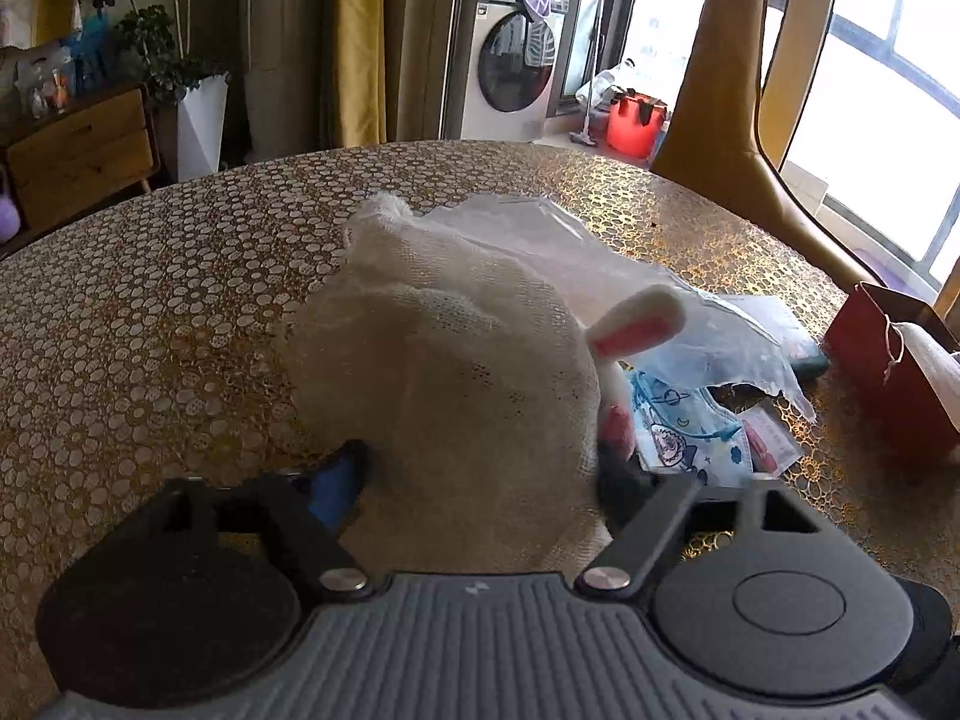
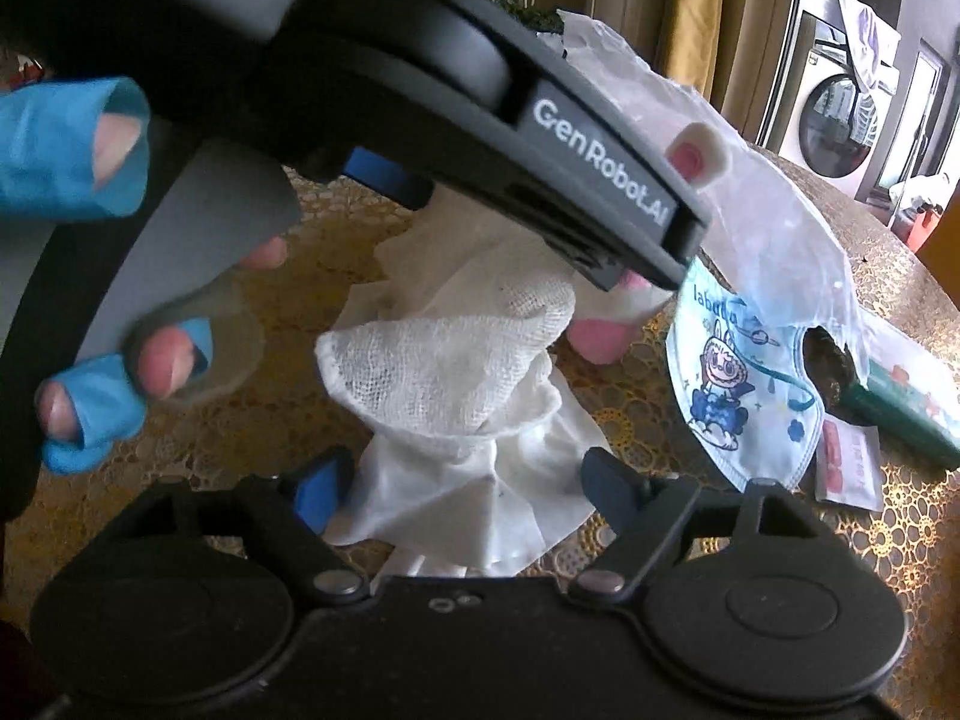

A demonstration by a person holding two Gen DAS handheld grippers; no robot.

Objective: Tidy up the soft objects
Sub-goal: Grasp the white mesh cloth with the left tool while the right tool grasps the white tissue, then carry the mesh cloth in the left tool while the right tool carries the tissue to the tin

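Observation:
A white gauze cloth point(image 1: 456, 360) lies bunched in a mound on the gold-patterned table point(image 1: 150, 300). My left gripper point(image 1: 480, 480) has its fingers against both sides of the mound, shut on it. A white plush rabbit shows a pink-lined ear point(image 1: 636, 324) just right of the cloth. In the right wrist view the left gripper's housing point(image 2: 420, 72) hangs over the gauze cloth point(image 2: 444, 348), which rises up into it. My right gripper point(image 2: 465, 486) stands open around the cloth's lower folds, and the rabbit's pink foot point(image 2: 600, 342) pokes out behind them.
A clear plastic bag point(image 2: 780, 192) and a child's printed face mask point(image 2: 738, 378) lie right of the cloth, with a green tube point(image 2: 900, 414) and a small packet point(image 2: 849, 468). A red paper bag point(image 1: 882, 360) stands at the right edge. A chair back point(image 1: 720, 90) rises behind the table.

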